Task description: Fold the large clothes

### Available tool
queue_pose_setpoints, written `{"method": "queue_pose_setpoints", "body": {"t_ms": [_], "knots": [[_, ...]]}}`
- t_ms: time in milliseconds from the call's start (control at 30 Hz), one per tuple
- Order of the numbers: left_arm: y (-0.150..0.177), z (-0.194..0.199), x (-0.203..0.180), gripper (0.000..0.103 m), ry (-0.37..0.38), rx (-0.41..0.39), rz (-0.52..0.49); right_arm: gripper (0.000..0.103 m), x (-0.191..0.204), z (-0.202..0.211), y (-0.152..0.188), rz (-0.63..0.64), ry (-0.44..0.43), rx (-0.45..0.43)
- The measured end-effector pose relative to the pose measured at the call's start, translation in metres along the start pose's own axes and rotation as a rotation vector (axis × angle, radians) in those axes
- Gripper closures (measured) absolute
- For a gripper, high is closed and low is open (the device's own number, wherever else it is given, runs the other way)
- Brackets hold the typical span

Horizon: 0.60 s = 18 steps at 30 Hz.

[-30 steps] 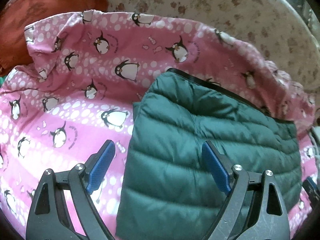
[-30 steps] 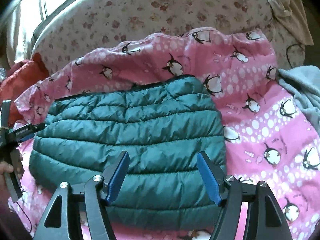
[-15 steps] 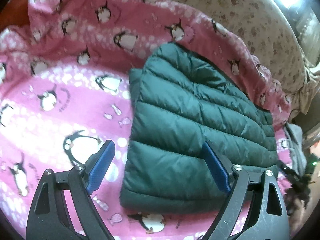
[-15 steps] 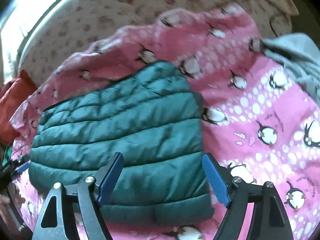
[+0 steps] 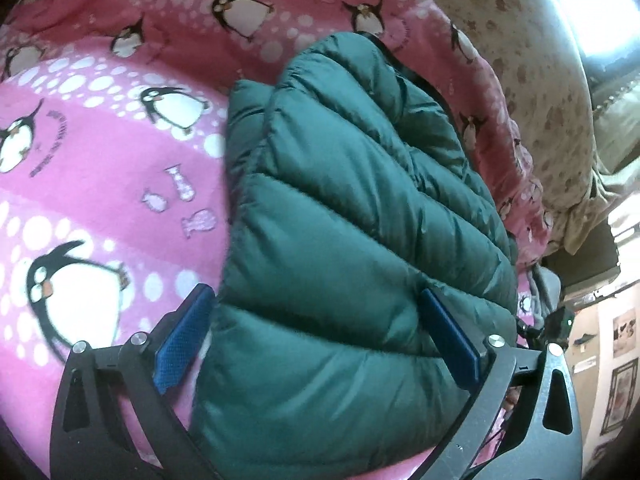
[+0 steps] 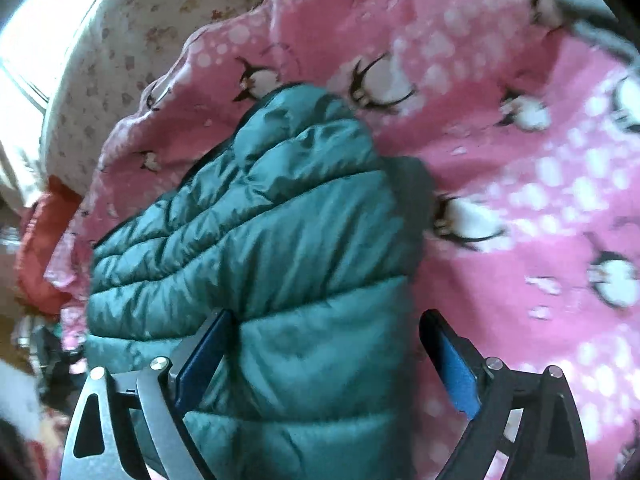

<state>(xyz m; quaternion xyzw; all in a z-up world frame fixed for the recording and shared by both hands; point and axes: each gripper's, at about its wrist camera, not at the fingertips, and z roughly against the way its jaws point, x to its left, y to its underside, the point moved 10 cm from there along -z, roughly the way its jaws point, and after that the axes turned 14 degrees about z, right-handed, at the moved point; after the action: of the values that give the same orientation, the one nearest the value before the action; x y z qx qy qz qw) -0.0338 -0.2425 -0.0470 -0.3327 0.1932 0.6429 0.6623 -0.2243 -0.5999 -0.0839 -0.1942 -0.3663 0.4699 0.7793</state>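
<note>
A dark green quilted puffer jacket (image 5: 352, 208) lies folded on a pink penguin-print blanket (image 5: 100, 168). My left gripper (image 5: 316, 332) is open, its blue-padded jaws straddling the jacket's near left corner, the puffy edge bulging between them. The jacket also shows in the right wrist view (image 6: 280, 232). My right gripper (image 6: 324, 352) is open too, its jaws straddling the jacket's near right corner over the blanket (image 6: 520, 280). Neither grip is closed on the fabric.
A floral cream bedsheet (image 5: 532, 60) lies beyond the blanket. An orange-red cloth (image 6: 40, 256) sits at the left edge of the right wrist view, and a grey garment (image 6: 592, 28) at the top right. Framed pictures (image 5: 620, 396) hang on a wall.
Both grippers have dropped down and forward onto the jacket's near corners, so the jacket now fills the space between the jaws. Both stay open.
</note>
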Motion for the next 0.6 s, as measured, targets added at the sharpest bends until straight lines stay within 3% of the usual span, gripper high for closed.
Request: {"method": "queue_pose_setpoints", "body": {"t_ms": [67,200,233,367,467,600], "knots": [[-0.001,-0.004,-0.001,0.001,-0.004,-0.003,0.005,0.01,0.002,-0.011,-0.001,-0.033,-0.071,0.018],[0.0,-0.008,-0.006,0.002,-0.013,0.006,-0.013,0.008,0.006,-0.017,0.003,-0.089,-0.126,0.022],[0.002,-0.007,-0.009,0.009,-0.012,0.009,-0.037,0.013,0.009,-0.014,0.004,-0.091,-0.129,0.007],[0.009,0.007,-0.023,0.035,0.009,-0.011,-0.1,0.048,0.026,0.003,0.005,-0.052,-0.135,-0.04],[0.015,0.023,-0.03,0.047,0.038,-0.003,-0.112,0.06,0.04,0.026,0.002,-0.034,-0.161,-0.071],[0.031,0.056,-0.038,0.053,0.076,0.014,-0.155,0.062,0.064,0.058,0.003,0.015,-0.202,-0.095]]}}
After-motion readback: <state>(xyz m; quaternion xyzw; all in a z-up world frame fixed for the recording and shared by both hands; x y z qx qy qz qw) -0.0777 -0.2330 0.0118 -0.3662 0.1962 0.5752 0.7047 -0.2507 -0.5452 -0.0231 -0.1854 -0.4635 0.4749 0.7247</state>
